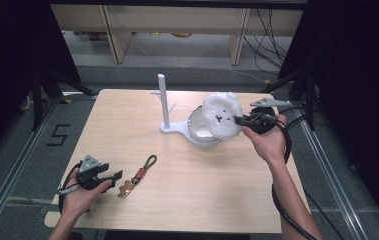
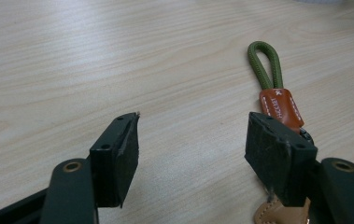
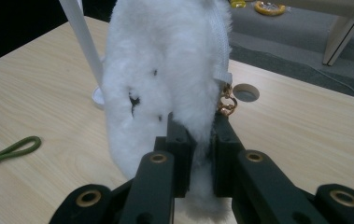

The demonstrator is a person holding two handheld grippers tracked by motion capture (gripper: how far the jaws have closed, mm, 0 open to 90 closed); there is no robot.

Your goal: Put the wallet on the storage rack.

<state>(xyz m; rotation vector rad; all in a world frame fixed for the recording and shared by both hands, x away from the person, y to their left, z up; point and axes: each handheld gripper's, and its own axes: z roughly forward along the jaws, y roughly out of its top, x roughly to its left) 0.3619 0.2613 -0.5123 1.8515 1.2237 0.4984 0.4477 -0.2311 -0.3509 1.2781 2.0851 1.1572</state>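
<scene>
My right hand-held gripper [image 1: 238, 120] is clamped on the white fluffy pouch [image 1: 221, 115], right of centre; my left hand-held gripper [image 1: 118, 175], lower left, stands apart beside the green key strap [image 1: 144, 168].

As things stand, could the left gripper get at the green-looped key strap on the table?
Probably yes. The left gripper rests low on the table with its jaws open, and the key strap lies right beside it, partly behind one jaw in the left gripper view. Bare tabletop surrounds it; the right gripper is away, clamped on the fluffy white pouch.
</scene>
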